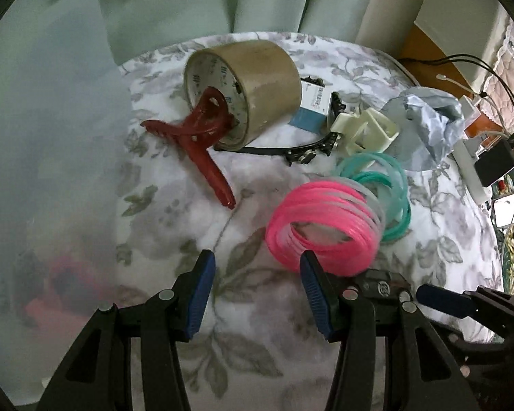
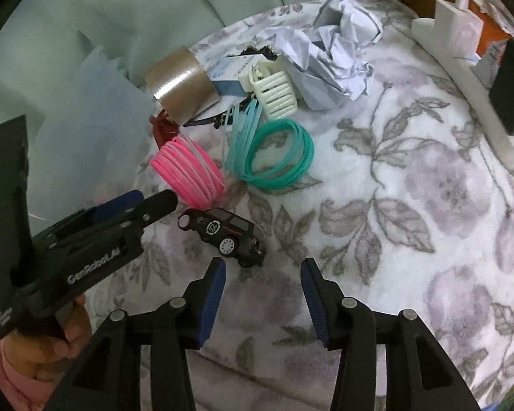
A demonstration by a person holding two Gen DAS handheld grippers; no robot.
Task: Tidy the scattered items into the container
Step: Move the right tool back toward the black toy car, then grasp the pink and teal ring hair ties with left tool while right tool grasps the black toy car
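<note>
Currently, one entry per item, all lying on a floral blanket (image 2: 411,178). Toy car (image 2: 222,231): black, on its wheels, near the blanket's near edge, just ahead of the right gripper (image 2: 263,303), whose jaws stand spread with nothing between them. Left gripper (image 1: 257,291): jaws likewise spread and empty, its right pad beside the pink rings (image 1: 322,226), whether touching cannot be told. Teal rings (image 2: 274,154): just beyond the pink ones, toward the blanket's middle. Tape roll (image 1: 243,92): on its side near the far edge, a red clip (image 1: 202,130) leaning into its core. Cream hair claw (image 2: 274,92), small box (image 1: 311,106), black strap (image 1: 305,147), crumpled paper (image 2: 329,65): clustered along the far edge. Container (image 1: 51,171): a clear bin off the blanket's left edge; its rim is blurred. Step in hand, as judged: right gripper takes the car. Advice: straddle the body across its sides, not nose to tail, since it may roll; press low into the soft blanket so the pads meet the doors, not the roof. Left gripper: pinch the pink stack across its wall so the loose rings stay bunched.
</note>
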